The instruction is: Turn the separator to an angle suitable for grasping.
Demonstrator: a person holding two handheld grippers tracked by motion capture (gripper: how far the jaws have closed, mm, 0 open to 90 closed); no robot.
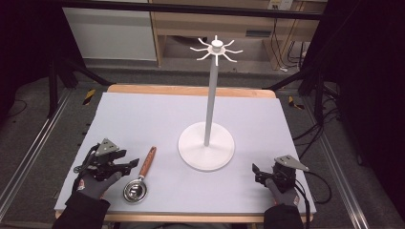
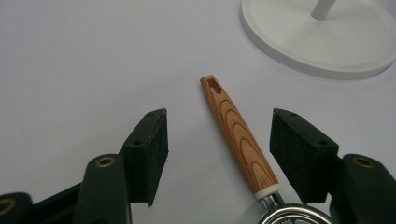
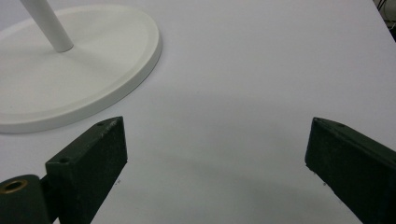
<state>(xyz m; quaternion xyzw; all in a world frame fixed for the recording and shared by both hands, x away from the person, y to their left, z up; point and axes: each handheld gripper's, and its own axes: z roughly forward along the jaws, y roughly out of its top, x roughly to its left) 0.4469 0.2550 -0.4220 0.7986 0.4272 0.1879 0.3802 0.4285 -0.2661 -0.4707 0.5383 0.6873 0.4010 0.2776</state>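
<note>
lying flat on the lilac table mat (image 1: 157,119), the wooden-handled measuring scoop (image 1: 141,176) sits to the left of the white hook stand (image 1: 207,143) and a little nearer the person, its steel bowl toward the near edge and its handle slanting up toward the stand's round base. the slotted hanging hole at the handle's tip shows in the left gripper view, pointing at the base.

the left gripper (image 1: 125,164) hovers just left of the scoop, on the far side of it from the stand. its jaws stand as wide as they go, and the handle (image 2: 238,135) lies between them without either pad touching it. nothing is held. the right gripper (image 1: 258,172) rests well to the right of the stand, jaws wide apart over bare mat, empty.

the step in hand looks like the approach for a pickup, with the likely aim of hanging the scoop on one of the hooks (image 1: 216,50) at the top of the stand. next, the left gripper would need to settle down around the handle, square its pads to the wood and close mid-handle, leaving the slotted tip free for a hook.
</note>
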